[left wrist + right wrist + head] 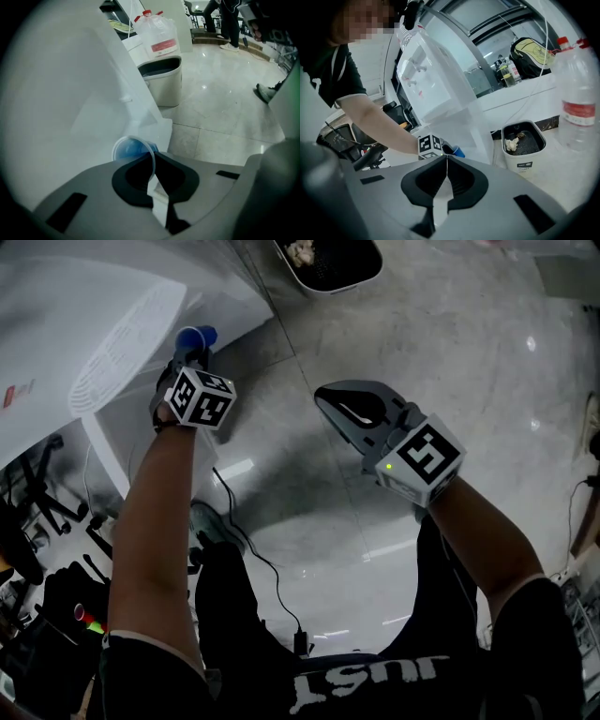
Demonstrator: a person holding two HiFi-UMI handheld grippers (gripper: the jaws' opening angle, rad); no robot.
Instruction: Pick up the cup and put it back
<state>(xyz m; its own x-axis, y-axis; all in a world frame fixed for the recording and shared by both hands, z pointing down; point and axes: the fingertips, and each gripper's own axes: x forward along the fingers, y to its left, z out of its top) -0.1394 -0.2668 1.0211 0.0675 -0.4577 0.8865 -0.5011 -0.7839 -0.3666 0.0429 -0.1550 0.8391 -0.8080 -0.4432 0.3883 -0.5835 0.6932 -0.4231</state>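
A blue plastic cup (195,337) is up against the white water dispenser (112,343), and my left gripper (191,354) is shut on it. In the left gripper view the cup (127,149) lies tilted with its mouth toward the camera, its thin rim pinched between the jaws of the left gripper (153,157). My right gripper (323,399) hangs over the floor to the right, shut with nothing between its jaws. The right gripper view looks past the closed right gripper (446,157) at the cup (457,151) and the left gripper's marker cube (429,145).
A white waste bin (323,289) with rubbish in it stands on the tiled floor beyond the dispenser (70,93); the bin (168,89) has a large water bottle (157,35) behind it. A black cable (272,568) runs across the floor near the person's legs.
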